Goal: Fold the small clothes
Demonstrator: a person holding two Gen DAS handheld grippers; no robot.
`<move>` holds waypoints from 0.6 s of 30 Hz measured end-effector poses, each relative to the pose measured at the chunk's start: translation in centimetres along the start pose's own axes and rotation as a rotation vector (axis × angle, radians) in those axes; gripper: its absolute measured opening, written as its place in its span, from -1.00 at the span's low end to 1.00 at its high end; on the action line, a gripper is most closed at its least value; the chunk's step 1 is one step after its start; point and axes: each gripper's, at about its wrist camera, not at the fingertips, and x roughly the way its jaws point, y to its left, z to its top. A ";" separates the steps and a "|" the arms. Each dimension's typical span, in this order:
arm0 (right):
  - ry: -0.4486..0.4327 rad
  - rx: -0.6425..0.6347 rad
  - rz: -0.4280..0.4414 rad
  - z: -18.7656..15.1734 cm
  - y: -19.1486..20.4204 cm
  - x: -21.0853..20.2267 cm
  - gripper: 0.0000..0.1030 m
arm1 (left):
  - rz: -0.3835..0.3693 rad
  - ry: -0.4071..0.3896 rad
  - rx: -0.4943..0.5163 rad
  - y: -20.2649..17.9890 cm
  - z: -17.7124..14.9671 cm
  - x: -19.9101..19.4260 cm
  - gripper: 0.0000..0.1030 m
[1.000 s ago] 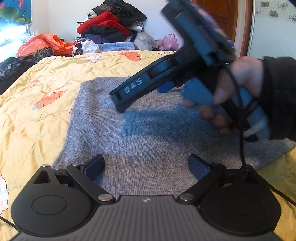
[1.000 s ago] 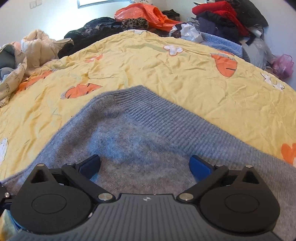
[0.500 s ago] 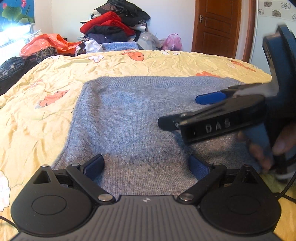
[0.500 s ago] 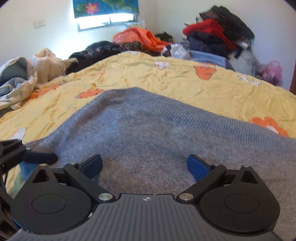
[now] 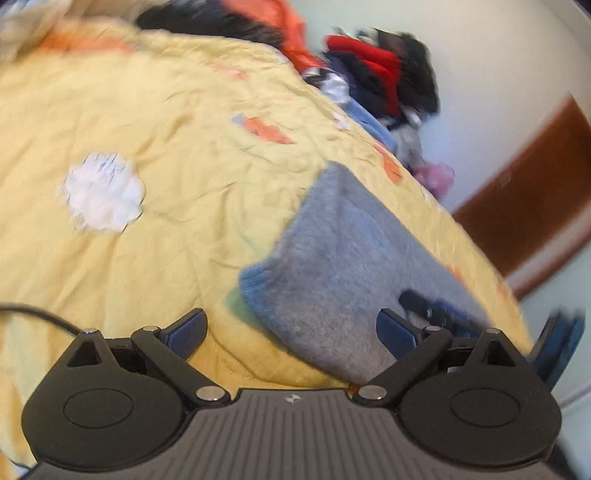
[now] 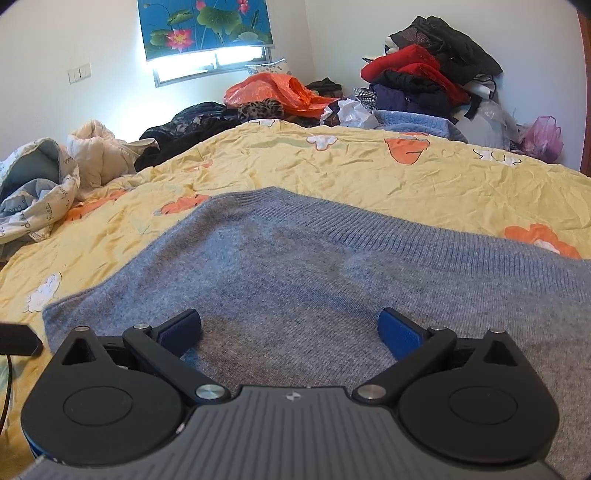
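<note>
Because the left view is smeared by motion, the left gripper (image 5: 291, 330), jaws spread and empty, could miss the sweater (image 5: 343, 266) corner just ahead and pinch the quilt (image 5: 166, 147) instead; the right gripper's tip (image 5: 436, 308) lies close by, a possible snag. From the right view, the right gripper (image 6: 290, 328) hovers released over the sweater (image 6: 314, 277) spread flat on the quilt (image 6: 369, 173); clothes piles (image 6: 424, 74) sit well beyond

A bed (image 6: 369, 173) under a yellow flower-print quilt (image 6: 332, 166) fills the room. Behind it, white walls (image 6: 74, 44) hold a bright window (image 6: 210, 64) topped by a lotus-print blind (image 6: 205, 26). Clothes piles (image 6: 424, 70) crowd the bed's far corner, beside a brown wooden door (image 5: 528, 206).
</note>
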 end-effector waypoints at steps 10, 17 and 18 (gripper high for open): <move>-0.020 0.041 0.028 -0.2 -0.6 -0.5 0.99 | -0.040 0.003 -0.119 -0.4 1.3 2.4 0.91; -0.032 0.086 0.056 -0.2 -1.2 -0.7 0.99 | -0.065 0.009 -0.113 -0.8 1.2 4.0 0.17; -0.034 0.094 0.061 -0.2 -1.3 -0.8 0.99 | -0.053 0.014 -0.104 -0.7 1.3 4.3 -0.15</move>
